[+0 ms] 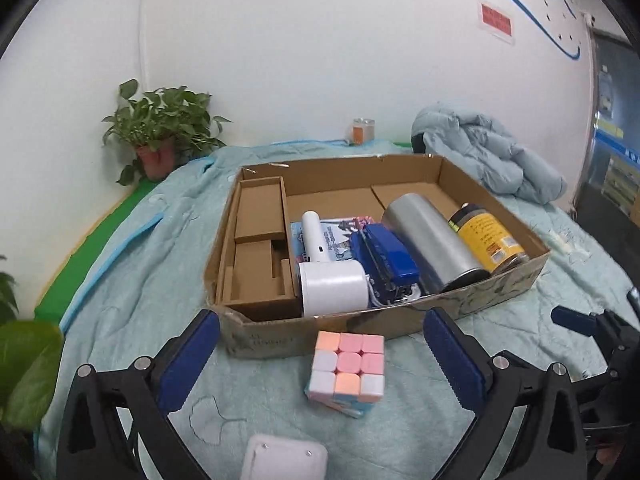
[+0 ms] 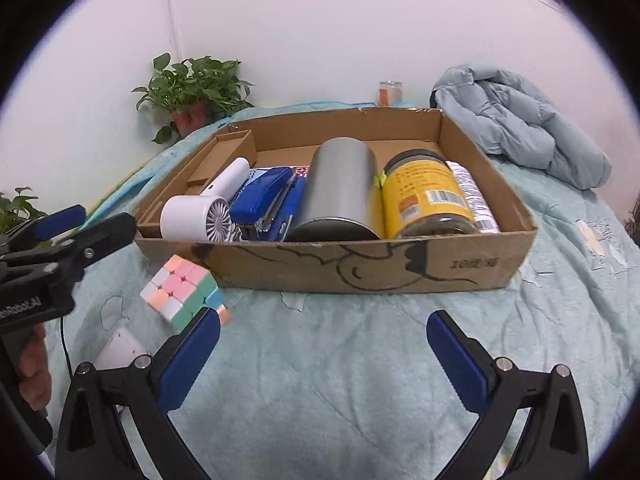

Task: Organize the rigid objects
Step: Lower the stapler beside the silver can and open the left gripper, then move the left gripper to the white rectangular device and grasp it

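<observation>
Fingers (image 1: 188, 364) of the left gripper (image 1: 322, 360) are spread wide and empty, framing the pastel puzzle cube (image 1: 346, 372) on the bed quilt (image 1: 140, 264), apparently ready to close on it. The right gripper (image 2: 324, 356) is likewise spread and empty. Directly behind the cube, the cardboard box (image 1: 400, 324) front wall stands in the way; inside lie a handheld fan (image 1: 330, 280), blue stapler (image 1: 388, 260), steel cylinder (image 1: 430, 244) and yellow-labelled jar (image 1: 486, 238).

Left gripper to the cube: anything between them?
Nothing visible. The cube lies on the blanket, straight ahead of the open left gripper, outside the box; its near wall stands just behind the cube.
</observation>
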`<act>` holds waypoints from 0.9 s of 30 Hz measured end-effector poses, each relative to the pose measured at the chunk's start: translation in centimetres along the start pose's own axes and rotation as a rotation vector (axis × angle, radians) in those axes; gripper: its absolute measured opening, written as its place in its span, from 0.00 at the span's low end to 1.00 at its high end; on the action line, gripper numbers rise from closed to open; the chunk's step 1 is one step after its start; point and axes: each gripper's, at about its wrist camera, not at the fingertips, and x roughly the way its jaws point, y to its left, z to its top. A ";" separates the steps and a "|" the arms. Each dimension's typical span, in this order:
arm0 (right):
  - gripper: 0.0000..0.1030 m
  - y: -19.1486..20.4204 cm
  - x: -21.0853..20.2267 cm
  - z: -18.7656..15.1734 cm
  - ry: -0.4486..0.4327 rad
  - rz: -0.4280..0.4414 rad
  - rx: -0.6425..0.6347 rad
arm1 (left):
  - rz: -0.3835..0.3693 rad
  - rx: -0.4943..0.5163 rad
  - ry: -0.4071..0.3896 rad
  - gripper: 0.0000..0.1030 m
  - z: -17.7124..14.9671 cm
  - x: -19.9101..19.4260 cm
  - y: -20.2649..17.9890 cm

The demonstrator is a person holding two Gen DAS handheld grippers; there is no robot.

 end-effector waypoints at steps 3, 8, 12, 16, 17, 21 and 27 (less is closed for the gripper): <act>1.00 -0.6 -1.3 -0.2 -0.012 -0.011 -0.005 | 0.011 -0.031 -0.032 1.00 -0.8 -3.0 -0.4; 0.91 -1.0 -4.3 -1.2 -0.035 -0.004 -0.039 | -0.002 -0.089 -0.062 0.59 -1.6 -6.0 -0.4; 0.15 -1.8 -5.6 -1.6 -0.051 -0.052 -0.043 | -0.013 -0.095 0.024 0.02 -2.2 -5.4 -0.9; 0.91 -2.6 -6.5 -1.6 -0.087 -0.009 -0.023 | -0.065 -0.136 0.062 0.92 -2.7 -5.7 -0.5; 0.99 -2.6 -6.7 -1.7 -0.106 -0.003 -0.023 | -0.046 -0.144 0.059 0.97 -2.9 -5.8 -0.2; 0.99 -2.3 -6.4 -2.1 -0.093 0.032 -0.036 | -0.087 -0.127 0.133 1.00 -3.8 -4.9 1.9; 0.99 -1.0 -5.2 -2.6 -0.036 0.116 -0.053 | -0.046 -0.182 0.242 1.00 -6.7 -2.4 6.9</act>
